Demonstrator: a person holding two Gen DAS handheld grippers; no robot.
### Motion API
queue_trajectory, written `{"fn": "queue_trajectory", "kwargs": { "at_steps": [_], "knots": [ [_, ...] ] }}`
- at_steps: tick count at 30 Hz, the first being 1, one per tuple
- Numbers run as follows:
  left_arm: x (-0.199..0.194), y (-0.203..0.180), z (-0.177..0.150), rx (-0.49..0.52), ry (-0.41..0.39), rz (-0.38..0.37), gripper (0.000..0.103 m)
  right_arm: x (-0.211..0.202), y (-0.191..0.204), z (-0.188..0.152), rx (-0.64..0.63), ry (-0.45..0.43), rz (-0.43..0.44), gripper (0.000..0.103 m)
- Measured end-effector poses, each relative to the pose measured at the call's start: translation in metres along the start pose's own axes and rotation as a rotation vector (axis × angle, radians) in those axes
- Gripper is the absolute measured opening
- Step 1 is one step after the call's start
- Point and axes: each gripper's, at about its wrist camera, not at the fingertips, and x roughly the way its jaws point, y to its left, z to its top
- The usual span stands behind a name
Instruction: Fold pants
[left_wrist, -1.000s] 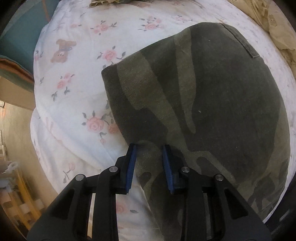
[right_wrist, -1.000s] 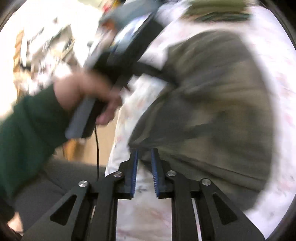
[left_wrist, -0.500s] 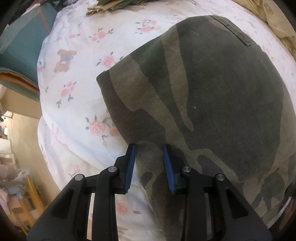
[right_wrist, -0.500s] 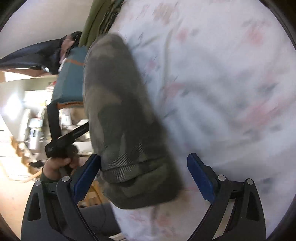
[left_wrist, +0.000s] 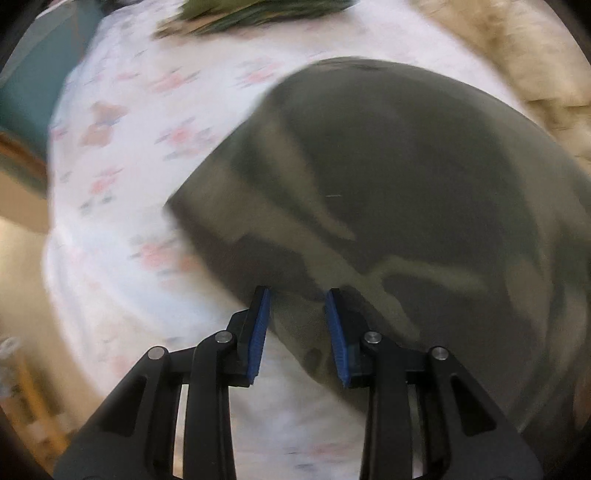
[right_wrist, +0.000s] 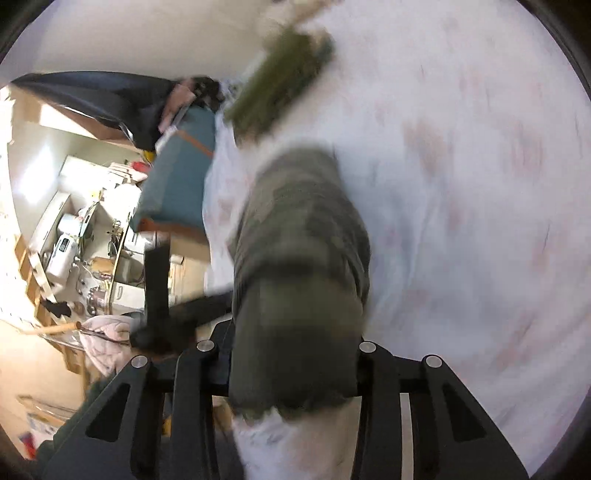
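Observation:
Camouflage pants (left_wrist: 406, 184) lie folded on a floral white bedsheet (left_wrist: 129, 147). My left gripper (left_wrist: 297, 295) points steeply down at the near left edge and is shut on that hem between its blue pads. In the right wrist view the pants (right_wrist: 303, 229) run away from me as a thick folded strip. Its near end fills the gap of my right gripper (right_wrist: 295, 332), whose jaws are closing on the bundle. The fabric hides the pads. The picture is blurred.
Other folded green clothes (left_wrist: 258, 14) lie at the far end of the bed (right_wrist: 280, 77). A beige blanket (left_wrist: 517, 55) is bunched at the far right. A teal cushion (right_wrist: 177, 184) sits beside the bed's left edge, with cluttered shelves and floor beyond.
My right gripper swung round to the end of the folded pants, spread wide around it, then closed on it. My left gripper kept its hold and lifted slightly.

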Motion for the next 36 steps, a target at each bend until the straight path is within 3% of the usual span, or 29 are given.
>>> {"fn": "queue_trajectory", "kwargs": {
  "at_steps": [4,6,8,10,13,18,22,25,28,30,31,32,34,35,36],
  "knots": [
    [-0.016,-0.028,0.006,0.04,-0.075,-0.126,0.035,-0.016,-0.041,0.08,-0.092,0.036,-0.056,0.038],
    [-0.027,-0.033,0.012,0.031,-0.14,-0.139,0.045,-0.013,-0.068,0.114,-0.113,0.029,-0.097,0.038],
    [-0.041,-0.029,0.019,-0.011,-0.204,-0.153,0.073,-0.015,-0.088,0.138,-0.081,0.048,-0.085,0.038],
    [-0.045,-0.022,0.026,-0.05,-0.236,-0.148,0.077,-0.006,-0.101,0.151,-0.107,0.067,-0.115,0.038],
    [-0.046,-0.013,0.032,-0.093,-0.242,-0.171,0.077,-0.003,-0.121,0.149,-0.05,0.063,-0.085,0.04],
    [-0.013,-0.007,0.043,-0.111,-0.164,-0.177,0.077,-0.008,-0.148,0.145,0.071,0.063,-0.106,0.057],
    [0.023,-0.002,0.05,-0.116,-0.091,-0.229,0.077,-0.047,-0.163,0.136,0.213,-0.035,-0.075,0.099],
    [0.035,-0.01,0.059,-0.062,-0.08,-0.274,0.078,-0.056,-0.17,0.113,0.309,-0.052,-0.069,0.1],
    [0.048,-0.018,0.059,-0.033,-0.036,-0.317,0.077,-0.031,-0.173,0.085,0.338,0.037,-0.028,0.1],
    [0.053,-0.021,0.058,-0.027,-0.033,-0.302,0.07,-0.003,-0.166,0.073,0.265,0.118,-0.089,0.098],
    [0.054,-0.024,0.057,-0.025,-0.029,-0.302,0.06,0.003,-0.16,0.07,0.206,0.114,-0.121,0.089],
    [0.052,-0.027,0.056,-0.017,-0.028,-0.303,0.047,0.004,-0.15,0.068,0.134,0.077,-0.171,0.074],
    [0.044,-0.042,0.056,0.035,-0.041,-0.267,0.029,0.009,-0.135,0.07,0.051,0.066,-0.191,0.045],
    [0.038,-0.048,0.056,0.059,-0.055,-0.247,0.021,0.009,-0.132,0.072,0.039,0.065,-0.185,0.037],
    [0.029,-0.054,0.056,0.08,-0.071,-0.224,0.019,0.008,-0.125,0.076,0.005,0.06,-0.187,0.035]
  ]
}}
